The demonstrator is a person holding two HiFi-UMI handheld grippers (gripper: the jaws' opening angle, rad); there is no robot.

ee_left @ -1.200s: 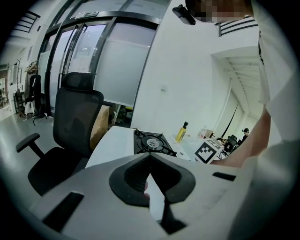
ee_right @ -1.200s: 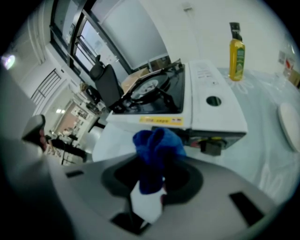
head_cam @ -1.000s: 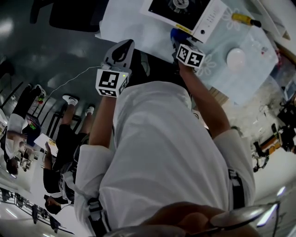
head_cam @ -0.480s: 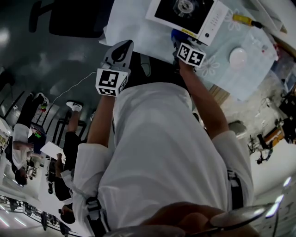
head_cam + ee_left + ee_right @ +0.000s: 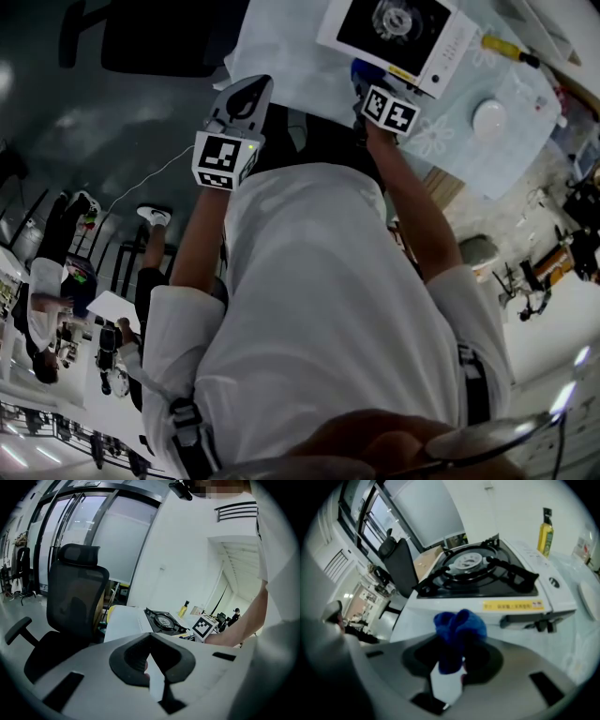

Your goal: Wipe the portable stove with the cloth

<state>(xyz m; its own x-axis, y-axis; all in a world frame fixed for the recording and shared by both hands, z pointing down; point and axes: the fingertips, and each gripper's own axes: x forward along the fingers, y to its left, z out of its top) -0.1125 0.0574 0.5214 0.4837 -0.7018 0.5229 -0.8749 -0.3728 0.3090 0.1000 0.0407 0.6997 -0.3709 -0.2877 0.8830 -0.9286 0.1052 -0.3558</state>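
**Cloth pinched just short of the stove**

I held my left gripper (image 5: 152, 670) off the bench (image 5: 281, 52), jaws pressed together on nothing, an office chair (image 5: 75, 597) beyond it. My right gripper (image 5: 450, 667) pinched the bunched blue cloth (image 5: 458, 627) just before the portable stove (image 5: 480, 581). A yellow bottle (image 5: 544, 529) stood far right.

Cut edges and a half-buried cloth

The white portable stove with black burner top (image 5: 398, 36) runs off the head view's upper edge. The bunched blue cloth (image 5: 458, 629) has its lower end hidden inside the right gripper (image 5: 451, 670). Print on the stove's yellow label (image 5: 513, 605) is probably too blurred to read.
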